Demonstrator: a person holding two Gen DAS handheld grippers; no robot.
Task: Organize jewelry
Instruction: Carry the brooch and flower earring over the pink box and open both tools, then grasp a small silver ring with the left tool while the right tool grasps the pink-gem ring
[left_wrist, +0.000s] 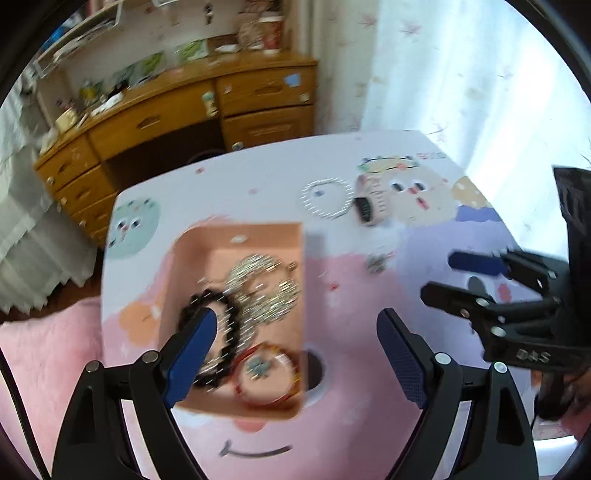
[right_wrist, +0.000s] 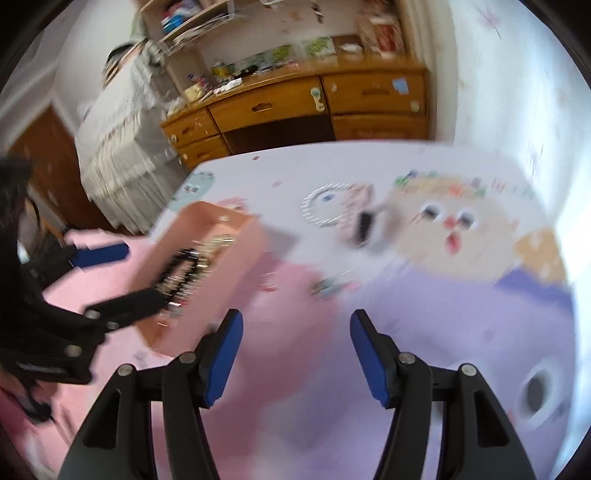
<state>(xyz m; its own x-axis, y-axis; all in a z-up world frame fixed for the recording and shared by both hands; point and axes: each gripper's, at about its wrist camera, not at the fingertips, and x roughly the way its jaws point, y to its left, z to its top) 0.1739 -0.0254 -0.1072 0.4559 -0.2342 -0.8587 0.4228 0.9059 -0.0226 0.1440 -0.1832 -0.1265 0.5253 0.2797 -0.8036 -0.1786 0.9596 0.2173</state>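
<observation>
With both tongs, the left gripper and right gripper, gaping empty, steady the peach cardboard box before reaching for the sparkly silver loop bracelet on the pastel cartoon-print table.

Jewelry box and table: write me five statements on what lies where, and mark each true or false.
1. The black bead bracelet lies in the pink box. True.
2. The box holds no silver pieces. False: silver chains lie in it.
3. A silver chain loop lies on the table, outside the box. True.
4. The watch is in the box. False: it lies on the table beside the loop.
5. The left gripper grips the red bangle. False: its jaws stand open, empty.
</observation>
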